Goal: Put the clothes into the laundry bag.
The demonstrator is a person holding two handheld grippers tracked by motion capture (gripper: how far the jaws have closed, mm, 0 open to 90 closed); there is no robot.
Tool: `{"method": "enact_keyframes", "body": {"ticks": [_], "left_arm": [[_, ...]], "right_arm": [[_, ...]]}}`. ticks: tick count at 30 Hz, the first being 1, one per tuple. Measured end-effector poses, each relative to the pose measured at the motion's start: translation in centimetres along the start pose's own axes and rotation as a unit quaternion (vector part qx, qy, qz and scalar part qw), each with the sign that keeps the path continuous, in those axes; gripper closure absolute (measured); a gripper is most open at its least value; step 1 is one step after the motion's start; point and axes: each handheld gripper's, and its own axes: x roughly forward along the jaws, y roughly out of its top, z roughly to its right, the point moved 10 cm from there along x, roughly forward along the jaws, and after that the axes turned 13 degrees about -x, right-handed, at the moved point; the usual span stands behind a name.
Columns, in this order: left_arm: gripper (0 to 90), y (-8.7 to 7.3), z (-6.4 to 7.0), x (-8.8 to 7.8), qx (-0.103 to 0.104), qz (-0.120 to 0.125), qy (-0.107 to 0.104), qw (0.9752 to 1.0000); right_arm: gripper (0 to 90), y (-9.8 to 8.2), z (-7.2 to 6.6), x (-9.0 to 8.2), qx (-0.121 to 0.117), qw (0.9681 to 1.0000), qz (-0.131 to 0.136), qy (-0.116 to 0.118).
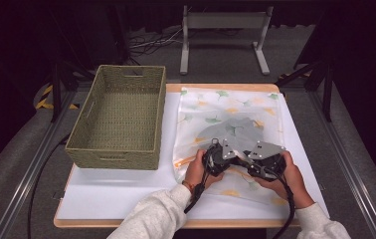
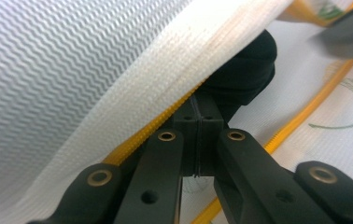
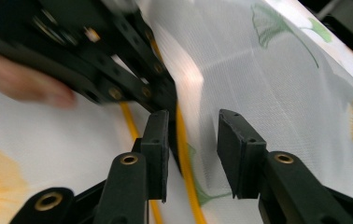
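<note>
A white mesh bag (image 1: 226, 107) printed with green and yellow leaves lies flat on the table, with a grey item (image 1: 231, 127) showing through it. Both grippers hover over its near half. My left gripper (image 1: 216, 148) (image 2: 198, 116) is shut on the bag's white edge band beside the orange zipper (image 2: 300, 121). My right gripper (image 1: 249, 158) (image 3: 191, 126) is open, and a stretch of orange zipper (image 3: 184, 154) runs between its jaws without being touched. The left gripper (image 3: 118, 79) sits just ahead of it, with a blurred hand (image 3: 20, 84) behind.
A woven green-grey basket (image 1: 121, 114) stands on the left half of the white table top (image 1: 126, 189), touching the bag's left side. Beyond the table's far edge stands a white metal frame (image 1: 223, 30) on the floor.
</note>
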Motion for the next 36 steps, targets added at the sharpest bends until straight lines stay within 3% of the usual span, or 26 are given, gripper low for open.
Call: {"method": "enact_keyframes", "body": {"ticks": [1,4,5,8,12,13,18,21,26,29,30,33,36], "left_arm": [[89.6,0.1,0.0,-0.1,0.001,0.002,-0.001,1.0],[89.6,0.1,0.1,-0.5,0.001,0.004,-0.002,1.0],[89.5,0.0,0.1,-0.8,0.002,0.001,-0.003,1.0],[88.3,-0.4,0.7,-1.7,0.012,-0.005,-0.014,0.9998],[86.8,-0.8,1.0,-2.9,0.029,-0.01,-0.018,0.9994],[86.5,-1.2,1.0,-4.0,0.033,-0.01,-0.023,0.9991],[85.3,-1.9,0.8,-5.9,0.035,-0.013,-0.031,0.9988],[83.8,-2.7,0.7,-8.2,0.039,-0.008,-0.047,0.9981],[81.9,-3.7,0.3,-10.9,0.046,0.0,-0.052,0.9976],[80.3,-4.8,-0.7,-13.4,0.048,0.009,-0.045,0.9978],[79.9,-4.8,-0.7,-13.4,0.048,0.009,-0.045,0.9978],[79.1,-5.9,-2.1,-16.1,0.034,0.022,-0.029,0.9988],[76.9,-6.7,-3.0,-17.7,0.029,0.032,-0.02,0.9989]], "right_arm": [[63.8,-0.3,0.2,0.3,-0.011,0.9998,-0.013,-0.014],[69.2,-0.6,0.2,0.7,-0.006,0.9997,-0.018,-0.013],[80.5,-1.0,0.4,0.8,-0.012,0.9995,-0.023,-0.015],[88.5,-1.0,0.5,0.6,-0.008,0.9997,-0.017,-0.013],[88.9,-0.7,0.6,0.0,-0.003,0.9999,-0.006,-0.012],[88.8,-0.6,0.6,-0.2,-0.001,1.0,-0.002,-0.009],[89.0,0.0,0.5,-1.1,0.003,0.9999,0.011,-0.008],[89.0,0.2,0.5,-1.6,0.006,0.9998,0.016,-0.004],[89.0,0.2,0.4,-1.8,0.009,0.9998,0.019,0.002],[89.1,0.5,0.5,-2.4,0.012,0.9996,0.027,0.001],[89.1,0.5,0.5,-2.4,0.012,0.9996,0.027,0.001],[89.1,0.8,0.8,-2.8,0.021,0.999,0.039,-0.009],[89.1,0.8,0.7,-2.8,0.02,0.999,0.039,-0.006]]}}
